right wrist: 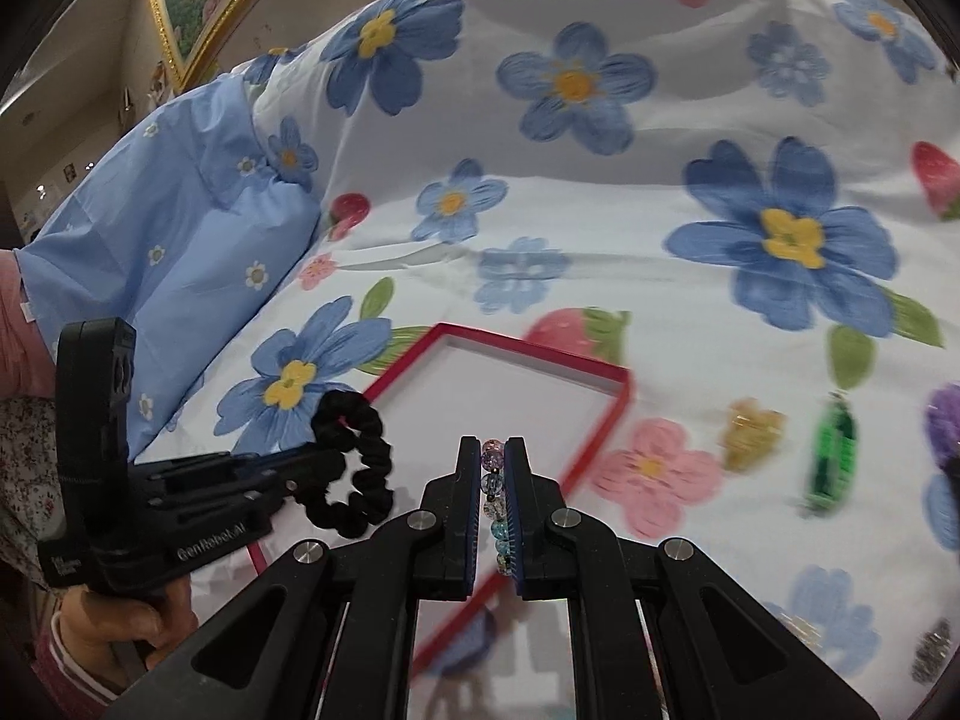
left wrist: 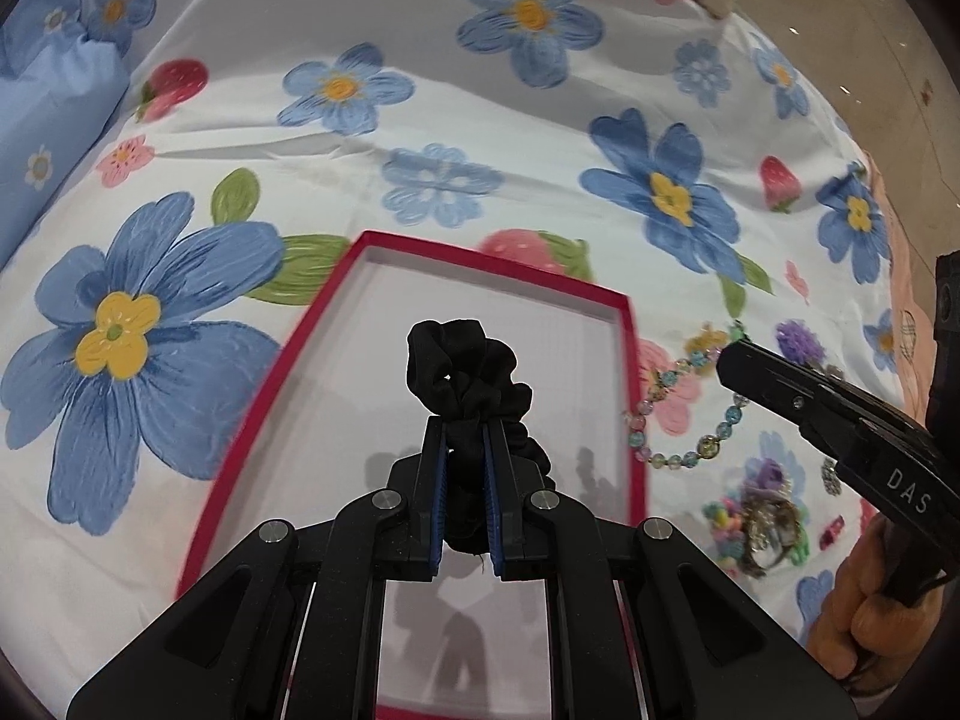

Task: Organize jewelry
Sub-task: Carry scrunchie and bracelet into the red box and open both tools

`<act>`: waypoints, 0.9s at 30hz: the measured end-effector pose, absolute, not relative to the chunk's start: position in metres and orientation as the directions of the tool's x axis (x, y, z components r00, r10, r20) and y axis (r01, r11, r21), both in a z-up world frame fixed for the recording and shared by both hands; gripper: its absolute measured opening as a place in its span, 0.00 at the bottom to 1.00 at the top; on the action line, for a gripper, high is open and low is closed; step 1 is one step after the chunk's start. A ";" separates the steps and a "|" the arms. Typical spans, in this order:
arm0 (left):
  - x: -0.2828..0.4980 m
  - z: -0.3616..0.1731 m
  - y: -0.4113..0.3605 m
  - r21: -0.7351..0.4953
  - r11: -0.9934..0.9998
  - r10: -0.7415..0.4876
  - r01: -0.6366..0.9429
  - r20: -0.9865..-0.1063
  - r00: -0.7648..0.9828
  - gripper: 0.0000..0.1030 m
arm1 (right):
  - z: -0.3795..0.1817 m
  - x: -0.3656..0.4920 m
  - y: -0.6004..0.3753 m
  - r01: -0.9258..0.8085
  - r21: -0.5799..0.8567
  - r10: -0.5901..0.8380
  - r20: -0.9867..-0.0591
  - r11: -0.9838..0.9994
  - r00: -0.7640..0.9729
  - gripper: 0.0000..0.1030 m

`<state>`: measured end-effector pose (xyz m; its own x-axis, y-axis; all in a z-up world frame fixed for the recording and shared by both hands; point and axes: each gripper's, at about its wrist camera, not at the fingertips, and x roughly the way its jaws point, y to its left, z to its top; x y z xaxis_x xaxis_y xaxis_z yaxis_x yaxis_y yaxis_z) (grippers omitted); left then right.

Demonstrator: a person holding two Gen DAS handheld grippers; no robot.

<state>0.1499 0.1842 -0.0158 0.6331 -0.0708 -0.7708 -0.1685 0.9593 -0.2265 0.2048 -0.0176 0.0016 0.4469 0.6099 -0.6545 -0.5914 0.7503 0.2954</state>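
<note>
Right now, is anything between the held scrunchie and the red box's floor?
Nothing visible: the left gripper holds the black scrunchie over the red box, whose white floor shows bare beneath it.

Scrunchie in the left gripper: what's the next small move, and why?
Probably lower the left gripper a little and open it, dropping the black scrunchie into the red box. The scrunchie is clamped between the fingers and already hangs over the box's white floor, which shows nothing in it. The right gripper, shut on the bead bracelet, could follow.
</note>
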 end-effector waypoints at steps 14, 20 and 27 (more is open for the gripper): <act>0.195 -0.057 0.220 -0.234 0.945 -0.068 -0.228 -0.824 0.562 0.10 | -0.054 0.255 0.043 -0.585 0.320 0.592 -0.722 0.745 0.359 0.07; 0.203 -0.076 0.225 -0.223 0.940 -0.057 -0.260 -0.850 0.524 0.12 | -0.071 0.266 0.041 -0.582 0.279 0.545 -0.762 0.763 0.349 0.07; 0.204 -0.080 0.227 -0.204 0.939 -0.035 -0.278 -0.859 0.511 0.21 | -0.083 0.271 0.048 -0.592 0.231 0.498 -0.798 0.772 0.338 0.08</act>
<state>0.2037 0.2270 -0.0804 0.5114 -0.0351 -0.8586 -0.2779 0.9387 -0.2039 0.2710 0.0480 -0.0825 0.3385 0.4984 -0.7982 -0.5915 0.7724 0.2314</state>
